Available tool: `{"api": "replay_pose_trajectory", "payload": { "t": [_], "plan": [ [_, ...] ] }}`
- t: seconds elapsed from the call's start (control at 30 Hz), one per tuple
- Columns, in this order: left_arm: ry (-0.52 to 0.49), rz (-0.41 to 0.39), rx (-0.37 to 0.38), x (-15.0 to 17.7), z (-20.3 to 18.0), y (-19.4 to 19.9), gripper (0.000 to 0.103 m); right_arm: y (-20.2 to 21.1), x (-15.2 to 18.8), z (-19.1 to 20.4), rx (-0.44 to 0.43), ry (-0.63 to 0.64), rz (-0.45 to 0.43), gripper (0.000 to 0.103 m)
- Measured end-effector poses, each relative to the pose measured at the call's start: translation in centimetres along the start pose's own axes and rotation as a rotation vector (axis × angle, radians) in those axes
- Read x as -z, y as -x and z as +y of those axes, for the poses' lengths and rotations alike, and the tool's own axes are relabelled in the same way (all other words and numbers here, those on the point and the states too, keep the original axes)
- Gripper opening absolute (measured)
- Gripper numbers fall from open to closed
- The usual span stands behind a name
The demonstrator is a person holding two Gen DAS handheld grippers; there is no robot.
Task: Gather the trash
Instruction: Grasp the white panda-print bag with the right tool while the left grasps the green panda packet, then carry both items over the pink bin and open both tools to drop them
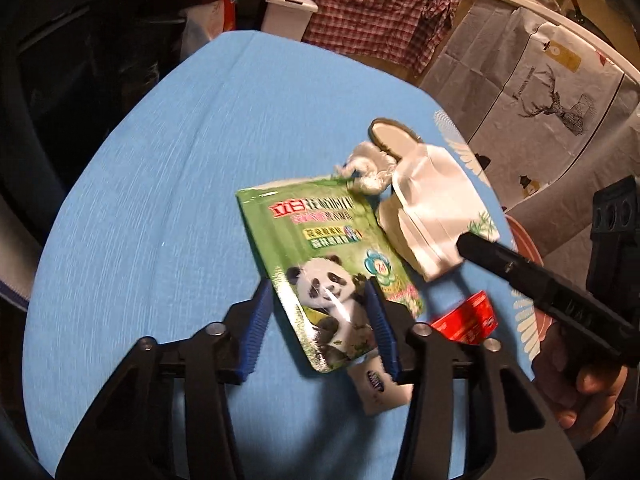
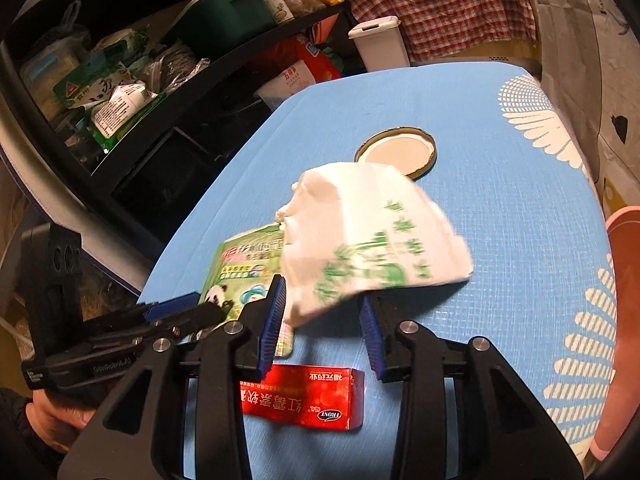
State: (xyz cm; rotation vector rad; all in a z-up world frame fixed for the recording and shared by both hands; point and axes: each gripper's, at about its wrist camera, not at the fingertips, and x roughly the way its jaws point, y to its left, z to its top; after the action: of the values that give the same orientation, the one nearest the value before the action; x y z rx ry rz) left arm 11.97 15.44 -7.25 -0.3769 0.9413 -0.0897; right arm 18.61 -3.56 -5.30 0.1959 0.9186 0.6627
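A green pouch with a panda print [image 1: 320, 248] lies flat on the blue table [image 1: 152, 200]. My left gripper [image 1: 319, 284] straddles its lower half, jaws open, one blue pad at each long edge. A white plastic bag with green print [image 2: 372, 232] sits crumpled beside the pouch. My right gripper [image 2: 323, 292] is open at its near edge; a corner of the bag hangs between the pads and touches the left one. A red carton [image 2: 304, 396] lies under that gripper. A round jar lid [image 2: 396, 152] and a crumpled tissue [image 1: 364, 168] lie beyond the bag.
A small white wrapper [image 1: 376, 388] lies under the left gripper. A pink basin [image 2: 624, 320] stands off the table's right edge. A white lidded bin [image 2: 378, 42] stands past the far edge. Crowded dark shelves [image 2: 120, 80] stand to the left.
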Motion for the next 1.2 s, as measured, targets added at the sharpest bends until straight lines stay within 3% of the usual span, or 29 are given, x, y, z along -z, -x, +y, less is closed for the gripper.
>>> {"api": "replay_pose_trajectory", "payload": {
  "t": [0.13, 0.23, 0.27, 0.4, 0.6, 1.2],
  "plan": [
    [-0.007, -0.038, 0.033, -0.6, -0.6, 0.7, 0.036, 0.2, 0.0, 0.1, 0.001, 0.018, -0.007, 0.018],
    [-0.014, -0.061, 0.057, -1.0, -1.3, 1.1, 0.027, 0.2, 0.1, 0.0, 0.0, 0.019, -0.005, 0.008],
    [-0.017, -0.066, 0.066, -1.1, -1.6, 1.2, 0.021, 0.3, 0.1, 0.0, 0.001, 0.022, -0.005, 0.008],
    [-0.042, -0.088, 0.074, -1.6, -2.9, 1.5, 0.01, 0.8, 0.2, 0.2, 0.018, 0.043, -0.022, 0.007],
    [-0.096, -0.126, 0.07, -2.7, -5.0, 2.5, 0.001, 2.6, 0.1, -0.6, 0.048, 0.032, -0.065, 0.007],
    [-0.19, -0.222, -0.001, -3.6, -9.0, 6.0, 0.0, 9.4, 0.4, -2.3, 0.121, 0.034, -0.149, 0.006]
  ]
}}
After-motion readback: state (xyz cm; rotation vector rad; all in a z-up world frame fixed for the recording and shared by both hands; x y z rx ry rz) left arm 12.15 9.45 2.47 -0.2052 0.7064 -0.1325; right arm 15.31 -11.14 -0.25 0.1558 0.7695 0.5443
